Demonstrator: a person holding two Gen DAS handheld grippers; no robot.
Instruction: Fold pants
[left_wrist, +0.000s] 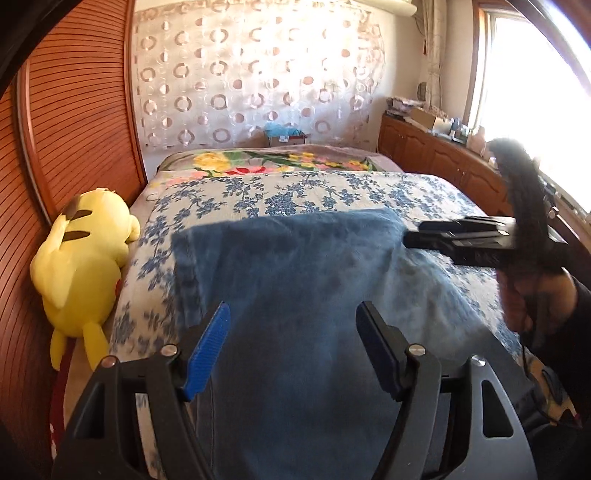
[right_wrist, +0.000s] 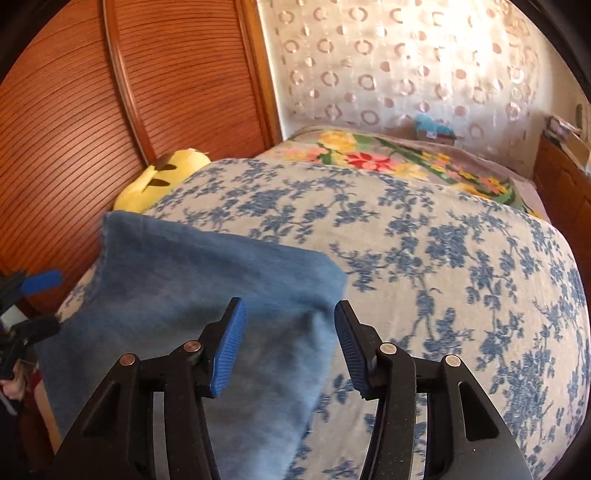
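Blue denim pants (left_wrist: 295, 266) lie flat on a bed, their far edge straight across the blue-flowered bedspread (left_wrist: 332, 192). My left gripper (left_wrist: 292, 310) hovers open above the middle of the pants, with nothing between its blue pads. From the right, a hand holds my right gripper (left_wrist: 413, 234) at the pants' far right corner. In the right wrist view the right gripper (right_wrist: 290, 306) stands open over the right edge of the pants (right_wrist: 192, 280), not pressing on the cloth. The left gripper (right_wrist: 44, 302) shows at the left edge.
A yellow plush toy (left_wrist: 85, 258) lies at the bed's left edge against a slatted wooden wardrobe (left_wrist: 81, 110). A colourful flowered blanket (left_wrist: 277, 160) covers the bed's far end. Low wooden cabinets (left_wrist: 436, 155) run under a bright window (left_wrist: 535, 92) on the right.
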